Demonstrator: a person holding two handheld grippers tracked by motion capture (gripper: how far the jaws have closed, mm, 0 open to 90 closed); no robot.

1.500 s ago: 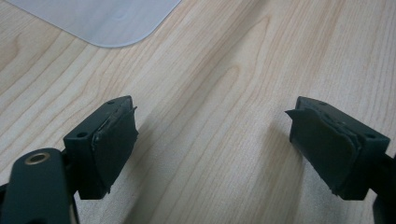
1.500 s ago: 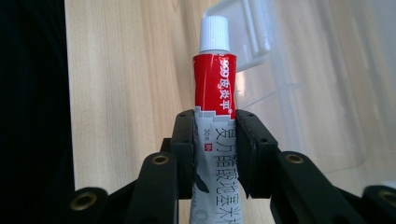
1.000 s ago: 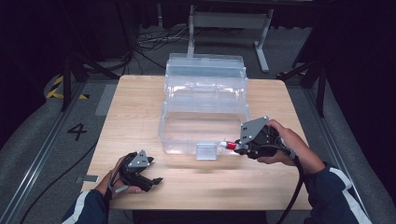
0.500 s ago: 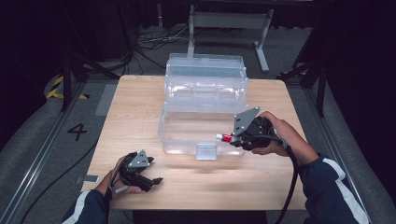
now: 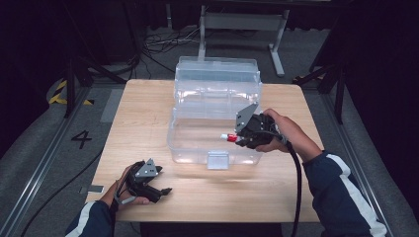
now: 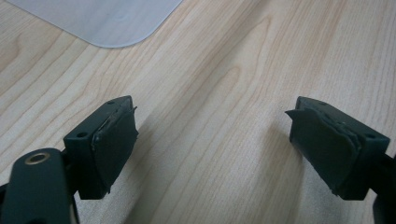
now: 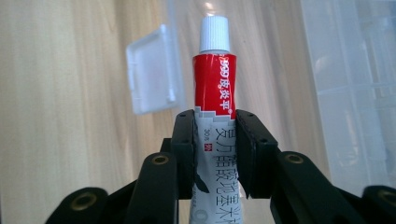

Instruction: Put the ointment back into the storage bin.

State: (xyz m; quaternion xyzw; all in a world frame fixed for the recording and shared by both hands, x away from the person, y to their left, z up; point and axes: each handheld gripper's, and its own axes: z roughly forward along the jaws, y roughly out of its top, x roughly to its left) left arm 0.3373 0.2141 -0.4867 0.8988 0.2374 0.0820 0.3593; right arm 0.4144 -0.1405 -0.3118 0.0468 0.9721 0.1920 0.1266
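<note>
Meanwhile the right gripper [image 5: 240,138], jaws pinched on the tube [image 5: 228,137] w/ the red band and white cap, had climbed. A sec before, it sat low by the latch [image 5: 218,160] at the front of the clear box [image 5: 217,106], tube tip nearly at table level; now it was raised and drawn back over the box's front part, cap pointing toward the person's left. In the right gripper view the tube [image 7: 215,93] stood straight up between the pads, gripped approx. at mid-body, latch flap [image 7: 152,70] behind it.

The left gripper [image 5: 157,190] hadn't budged: resting on the table [image 5: 148,98] near the front-left edge, jaws spread wide, nothing between them, in the left gripper view [image 6: 212,149] too.

Probably that meant the tube was abt to go into the open box; the lift cleared the front wall, so next was lowering and release.
</note>
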